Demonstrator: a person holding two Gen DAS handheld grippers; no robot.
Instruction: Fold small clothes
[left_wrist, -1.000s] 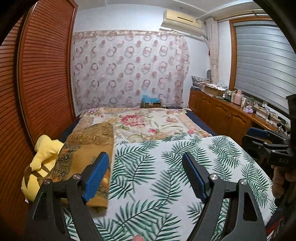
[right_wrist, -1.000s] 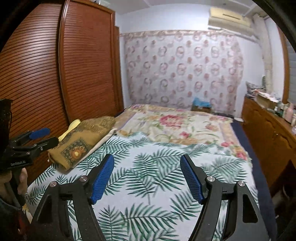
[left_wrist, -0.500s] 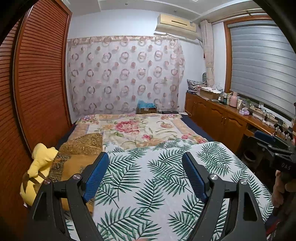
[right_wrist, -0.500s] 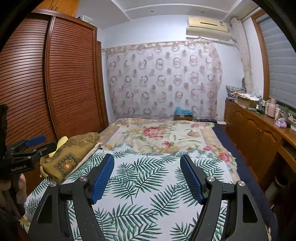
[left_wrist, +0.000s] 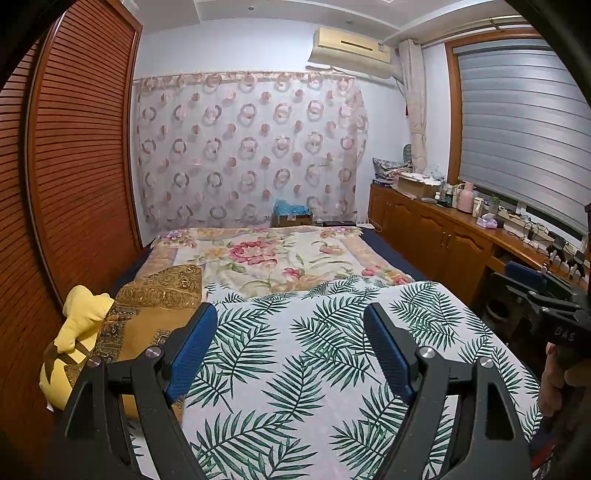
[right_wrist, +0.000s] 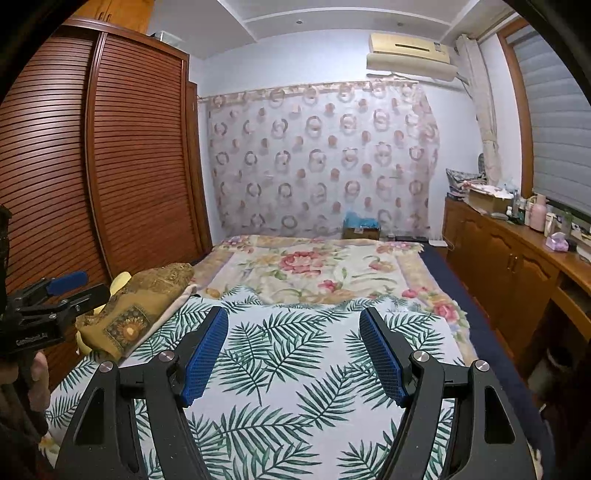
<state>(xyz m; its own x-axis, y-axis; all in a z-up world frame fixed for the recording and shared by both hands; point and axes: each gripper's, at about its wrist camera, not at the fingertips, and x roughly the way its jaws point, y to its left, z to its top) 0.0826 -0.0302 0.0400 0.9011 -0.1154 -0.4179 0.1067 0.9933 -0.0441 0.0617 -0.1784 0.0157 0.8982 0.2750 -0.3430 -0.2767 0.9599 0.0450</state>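
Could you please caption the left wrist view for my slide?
Open left gripper above the palm-leaf sheet, mustard folded cloth alongside.

a bed fills the middle of the room, covered near the camera by a white sheet with green palm leaves (left_wrist: 295, 354) and farther back by a cream floral blanket (left_wrist: 273, 254). a yellow plush toy (left_wrist: 79, 332) lies at the bed's left edge. a louvred wooden wardrobe (right_wrist: 110, 155) lines the left wall. a sheer curtain with pink rings (left_wrist: 247, 147) hangs on the far wall, below an air conditioner (left_wrist: 351, 51). a wooden cabinet counter (left_wrist: 439, 229) with bottles runs along the right, under a grey window blind (left_wrist: 517, 129).
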